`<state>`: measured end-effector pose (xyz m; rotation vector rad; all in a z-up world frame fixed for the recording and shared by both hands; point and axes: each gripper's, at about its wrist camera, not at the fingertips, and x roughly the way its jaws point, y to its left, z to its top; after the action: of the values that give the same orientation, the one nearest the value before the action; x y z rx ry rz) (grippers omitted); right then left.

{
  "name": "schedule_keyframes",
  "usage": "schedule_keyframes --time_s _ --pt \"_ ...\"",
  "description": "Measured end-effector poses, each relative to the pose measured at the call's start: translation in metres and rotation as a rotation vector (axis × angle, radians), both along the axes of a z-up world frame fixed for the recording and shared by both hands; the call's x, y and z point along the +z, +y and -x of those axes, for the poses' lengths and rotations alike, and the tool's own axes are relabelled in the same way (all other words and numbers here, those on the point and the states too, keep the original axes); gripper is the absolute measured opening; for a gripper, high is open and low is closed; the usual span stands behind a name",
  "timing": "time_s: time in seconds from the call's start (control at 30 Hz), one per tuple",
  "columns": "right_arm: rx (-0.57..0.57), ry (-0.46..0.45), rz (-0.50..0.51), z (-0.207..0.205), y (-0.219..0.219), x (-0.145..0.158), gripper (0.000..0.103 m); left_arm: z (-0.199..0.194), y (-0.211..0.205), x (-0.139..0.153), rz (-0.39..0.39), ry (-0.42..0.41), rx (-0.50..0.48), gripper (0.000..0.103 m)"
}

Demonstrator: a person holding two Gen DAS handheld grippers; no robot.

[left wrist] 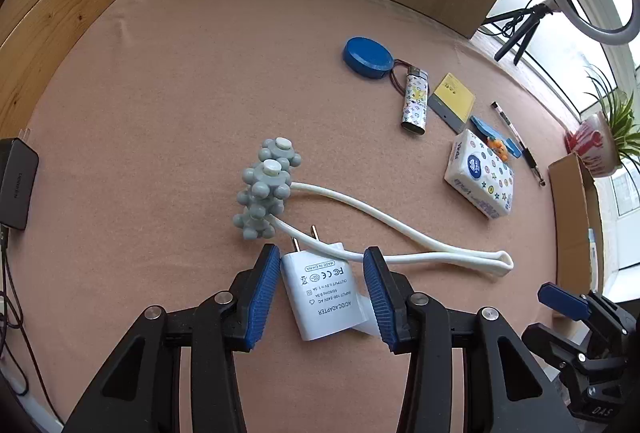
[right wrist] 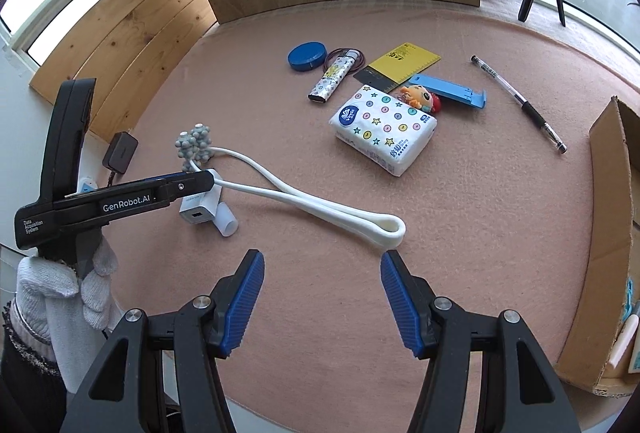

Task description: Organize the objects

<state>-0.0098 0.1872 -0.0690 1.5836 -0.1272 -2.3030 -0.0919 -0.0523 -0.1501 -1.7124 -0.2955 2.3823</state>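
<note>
Two blue pads of the left gripper (left wrist: 320, 289) bracket the white charger (left wrist: 322, 293) in the left wrist view; the left pad looks to touch the charger's edge, while a gap shows on the right, so the jaws are apart around it and not yet clamped. The charger lies flat, prongs pointing far, and the white massager handle (left wrist: 400, 233) crosses its far right corner. A good grip, I judge, means centring on the body below the prongs and closing squarely, so the handle is not pinched along with it. A small white cylinder behind the right pad is mostly hidden. The massager's grey knobbed heads (left wrist: 266, 189) sit just beyond the prongs. Farther right lie a blue lid (left wrist: 368, 57), a lighter (left wrist: 415, 101) and a tissue pack (left wrist: 480, 173).

From the right wrist view, the right gripper (right wrist: 322, 303) is released and empty, hovering over bare mat (right wrist: 320, 373) just near of the massager's loop end. The left gripper's black body blocks most of the charger, so pad contact cannot be confirmed here. A gloved hand (right wrist: 68, 293) holds it. At the right edge a cardboard box (right wrist: 608, 233) is cut off, its contents unclear.
</note>
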Motion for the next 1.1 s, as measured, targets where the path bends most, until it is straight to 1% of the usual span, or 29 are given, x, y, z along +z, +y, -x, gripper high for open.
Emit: schedule_keyframes --time_s 0.2,0.27,0.33,0.43,0.53,0.7,0.8,1.1 --pt "-0.006 -0.008 0.000 0.001 -0.005 -0.003 0.057 0.016 0.008 -0.002 0.005 -0.004 -0.011 0.047" --pt "-0.006 -0.011 -0.001 0.003 -0.007 -0.004 0.057 0.013 0.008 0.001 0.003 0.001 -0.018 0.047" --pt "0.000 -0.012 -0.001 0.003 -0.010 -0.005 0.057 0.006 0.012 0.004 0.033 0.014 -0.035 0.047" --pt "0.019 -0.007 -0.006 0.004 -0.016 -0.005 0.057 -0.005 0.012 0.008 0.052 0.030 -0.053 0.047" --pt "0.038 -0.005 -0.009 0.006 -0.023 -0.007 0.057 -0.015 0.010 0.007 0.079 0.031 -0.062 0.047" --pt "0.080 -0.021 -0.010 0.009 -0.034 -0.014 0.057 -0.023 0.005 -0.002 0.081 0.013 -0.060 0.047" --pt "0.109 -0.026 -0.018 0.009 -0.042 -0.018 0.057 -0.025 0.005 -0.007 0.084 0.008 -0.060 0.041" --pt "0.189 -0.024 -0.041 0.016 -0.067 -0.026 0.057 -0.041 -0.017 -0.008 0.074 0.011 -0.015 0.040"
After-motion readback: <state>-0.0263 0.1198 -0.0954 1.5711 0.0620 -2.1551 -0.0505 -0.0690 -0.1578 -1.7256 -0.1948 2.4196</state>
